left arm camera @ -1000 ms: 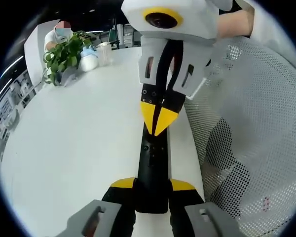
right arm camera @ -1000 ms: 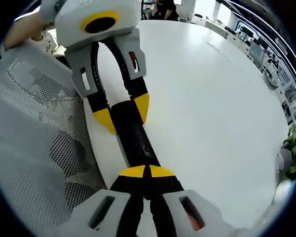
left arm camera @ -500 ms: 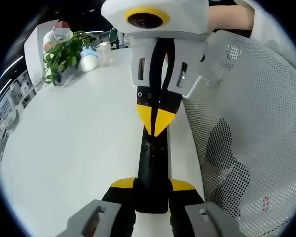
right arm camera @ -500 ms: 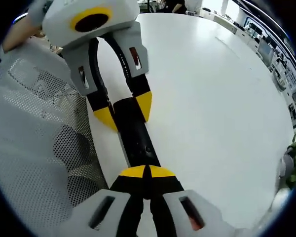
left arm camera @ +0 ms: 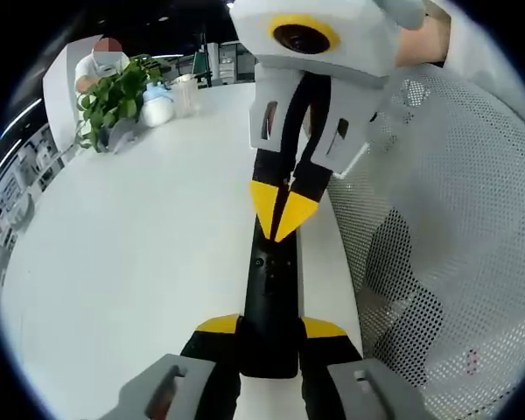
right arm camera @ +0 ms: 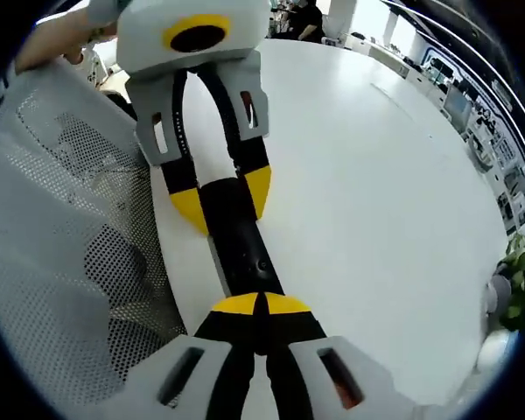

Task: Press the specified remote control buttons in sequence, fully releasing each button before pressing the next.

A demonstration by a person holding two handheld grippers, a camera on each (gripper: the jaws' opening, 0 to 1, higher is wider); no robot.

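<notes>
The slim, stiff, light remote lies on the white worktop, clamped at one end by the left gripper, while the right gripper's tips, pinched together, bear on its face.

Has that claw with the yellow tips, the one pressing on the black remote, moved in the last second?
Yes. In the left gripper view the right claw has swung sideways, first toward the potted plant, then back, its tips staying on the remote.

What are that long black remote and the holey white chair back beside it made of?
The remote looks like smooth, glossy black plastic; light glints off it. The chair back seems to be white mesh, plastic or fabric, since dark shapes show through its holes.
</notes>
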